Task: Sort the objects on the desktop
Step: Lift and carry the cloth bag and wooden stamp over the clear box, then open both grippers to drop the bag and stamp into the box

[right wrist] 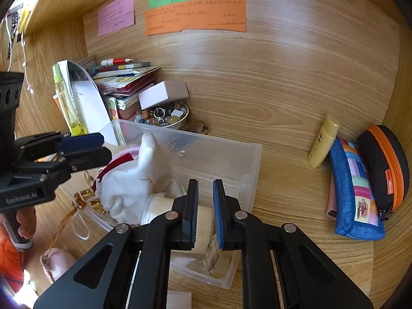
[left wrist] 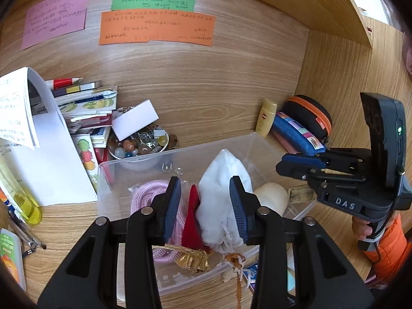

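The left tool [left wrist: 204, 206] is over the clear plastic box [left wrist: 108, 177] on the bench [left wrist: 231, 108], and its two blue pads stand apart on each side of the white cloth pouch [left wrist: 221, 195]. The pouch sits inside the box, leaning against a red piece [left wrist: 191, 221] and a pink rope [left wrist: 146, 195]. From the left wrist view I cannot tell if the pads already press the pouch or only stand beside it.

The right tool [right wrist: 205, 211] hangs above the other end of the box, its pads nearly together with a thin gap and nothing between them.

I think the main danger is the soft pouch. If the pads close on loose cloth only, it may slide out when lifted. Its drawstring [left wrist: 229, 234] lies near a gold tassel [left wrist: 195, 260] and an orange cord [left wrist: 237, 270], so these may come up together and be pulled over the rim. The box is light, so it may tip or shift. The right tool is close to a cream jar [right wrist: 180, 211] and could knock it.
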`<state>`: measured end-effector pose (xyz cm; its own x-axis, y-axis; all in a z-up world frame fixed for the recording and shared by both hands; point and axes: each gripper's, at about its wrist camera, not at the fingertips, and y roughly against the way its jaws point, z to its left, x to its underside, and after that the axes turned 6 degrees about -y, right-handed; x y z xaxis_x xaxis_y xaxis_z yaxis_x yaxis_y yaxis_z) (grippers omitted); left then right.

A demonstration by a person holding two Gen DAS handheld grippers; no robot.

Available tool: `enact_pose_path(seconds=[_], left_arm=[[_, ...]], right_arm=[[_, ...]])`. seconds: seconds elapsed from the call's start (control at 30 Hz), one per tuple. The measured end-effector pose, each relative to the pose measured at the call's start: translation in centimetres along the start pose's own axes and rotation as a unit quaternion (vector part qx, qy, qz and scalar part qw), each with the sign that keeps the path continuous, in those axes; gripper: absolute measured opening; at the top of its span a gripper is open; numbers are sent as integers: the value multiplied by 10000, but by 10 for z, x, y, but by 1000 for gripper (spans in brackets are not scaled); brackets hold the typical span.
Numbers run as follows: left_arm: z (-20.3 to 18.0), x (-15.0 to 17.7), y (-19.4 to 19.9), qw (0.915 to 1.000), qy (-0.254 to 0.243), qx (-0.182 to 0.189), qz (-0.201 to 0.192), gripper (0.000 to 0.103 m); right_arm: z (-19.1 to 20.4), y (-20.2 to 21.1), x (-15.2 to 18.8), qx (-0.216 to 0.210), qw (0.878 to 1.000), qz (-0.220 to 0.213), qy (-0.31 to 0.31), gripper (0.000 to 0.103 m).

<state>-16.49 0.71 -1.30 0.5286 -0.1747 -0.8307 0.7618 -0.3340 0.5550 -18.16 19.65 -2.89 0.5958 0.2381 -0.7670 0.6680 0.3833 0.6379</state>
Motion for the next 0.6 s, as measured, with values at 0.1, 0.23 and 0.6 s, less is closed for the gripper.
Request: enact_pose_path(seconds=[0.1, 0.23, 0.6], left_arm=[[2, 1, 1, 9999, 19, -119, -49, 52], [2, 0, 0, 9998, 12, -191, -17, 61], [-14, 2, 19, 9971, -306, -683, -123, 96]], right_arm=[[1, -2, 1, 54, 10000, -4, 48, 26], [4, 1, 1, 115, 9998, -86, 135, 33], [35, 35, 9, 857, 9897, -763, 862, 84]])
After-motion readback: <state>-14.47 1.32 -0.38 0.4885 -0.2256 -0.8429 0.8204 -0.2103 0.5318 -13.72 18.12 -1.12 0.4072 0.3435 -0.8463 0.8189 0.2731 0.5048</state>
